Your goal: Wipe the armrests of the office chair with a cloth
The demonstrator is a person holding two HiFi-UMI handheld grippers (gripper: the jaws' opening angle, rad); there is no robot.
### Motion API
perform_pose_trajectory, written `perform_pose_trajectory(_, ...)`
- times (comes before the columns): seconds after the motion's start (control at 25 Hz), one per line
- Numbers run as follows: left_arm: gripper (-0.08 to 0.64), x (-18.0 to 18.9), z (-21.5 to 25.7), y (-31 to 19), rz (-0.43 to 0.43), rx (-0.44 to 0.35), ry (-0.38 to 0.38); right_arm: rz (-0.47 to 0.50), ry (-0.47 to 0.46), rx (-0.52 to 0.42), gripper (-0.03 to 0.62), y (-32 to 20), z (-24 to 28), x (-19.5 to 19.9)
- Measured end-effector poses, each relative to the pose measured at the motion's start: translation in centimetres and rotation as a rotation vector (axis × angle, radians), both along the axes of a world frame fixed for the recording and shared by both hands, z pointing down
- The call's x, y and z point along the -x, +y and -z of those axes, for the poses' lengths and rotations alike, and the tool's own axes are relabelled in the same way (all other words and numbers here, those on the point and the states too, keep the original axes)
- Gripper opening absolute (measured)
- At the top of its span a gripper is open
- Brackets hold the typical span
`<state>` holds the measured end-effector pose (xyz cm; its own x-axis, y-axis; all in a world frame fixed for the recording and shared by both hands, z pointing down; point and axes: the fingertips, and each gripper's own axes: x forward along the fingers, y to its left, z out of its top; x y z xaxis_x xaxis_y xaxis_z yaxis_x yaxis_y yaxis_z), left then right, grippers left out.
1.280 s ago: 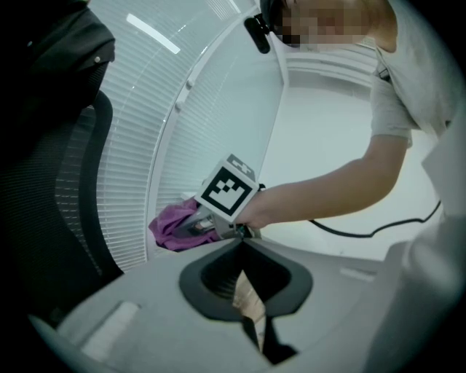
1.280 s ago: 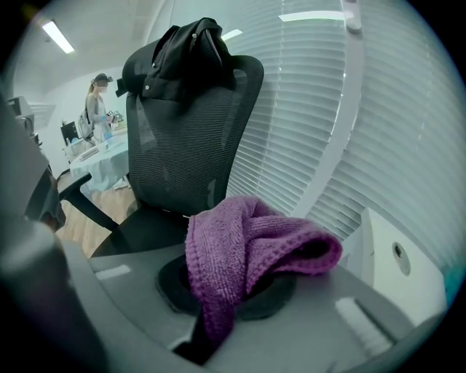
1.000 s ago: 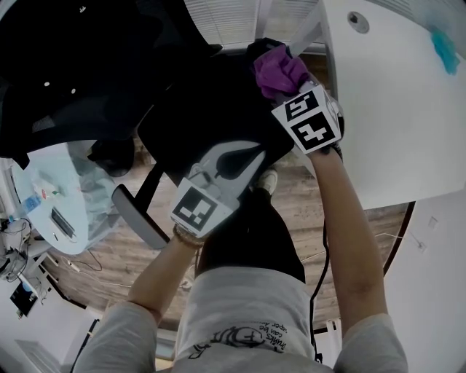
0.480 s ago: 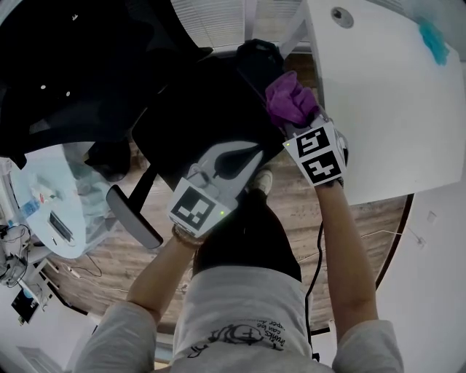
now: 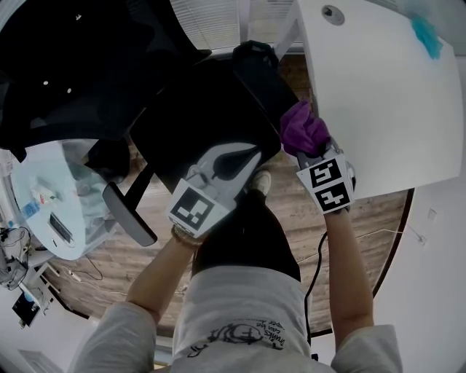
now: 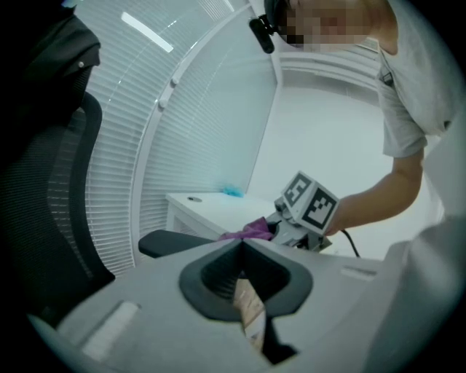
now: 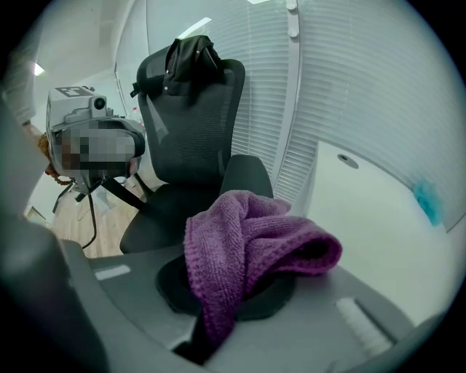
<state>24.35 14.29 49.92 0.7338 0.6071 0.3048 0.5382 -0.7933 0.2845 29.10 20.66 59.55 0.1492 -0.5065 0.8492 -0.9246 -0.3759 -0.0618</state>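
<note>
The black office chair (image 5: pixel 196 109) stands below me, its right armrest (image 5: pixel 266 76) running beside the white desk. My right gripper (image 5: pixel 307 151) is shut on a purple cloth (image 5: pixel 302 129) at that armrest's near end; whether the cloth touches it I cannot tell. In the right gripper view the cloth (image 7: pixel 247 244) bulges out of the jaws, with the armrest (image 7: pixel 247 175) just beyond. My left gripper (image 5: pixel 237 156) hovers shut and empty over the seat's front edge. The left armrest (image 5: pixel 129 215) sticks out at lower left. From the left gripper (image 6: pixel 242 248) view, the right armrest (image 6: pixel 171 242) and the cloth (image 6: pixel 251 231) lie ahead.
A white desk (image 5: pixel 378 102) stands close against the chair's right side, with a teal object (image 5: pixel 426 33) at its far corner. A dark garment (image 5: pixel 73 65) drapes the backrest. A round glass table (image 5: pixel 51 197) with small items is at left. Window blinds (image 5: pixel 218 22) lie behind.
My right gripper has drawn the purple cloth along the right armrest from its far end toward me. The left gripper has stayed nearly still.
</note>
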Motion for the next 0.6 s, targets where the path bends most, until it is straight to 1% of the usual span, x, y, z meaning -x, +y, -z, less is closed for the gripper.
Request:
perform_pose_trajectory(0.16,0.002,0.5,0.3,0.7,-0.008,-0.002,0.007,-0.011,-0.006,-0.003,0.029,0.4,0.0,0.6)
perform_pose_trajectory(0.4,0.002,1.4,1.4,1.0,-0.002,0.005,0.007,-0.029,0.018,-0.06,0.029,0.5,0.7,0.8)
perform_pose_trajectory(0.48,0.002,1.7,2.1,1.0,0.005,0.005,0.015,-0.041,0.048,-0.091,0.029,0.5,1.9,0.6)
perform_pose_trajectory(0.6,0.002,2.3,3.9,1.1,0.013,0.008,0.031,-0.07,0.106,-0.175,0.029,0.5,4.7,0.7)
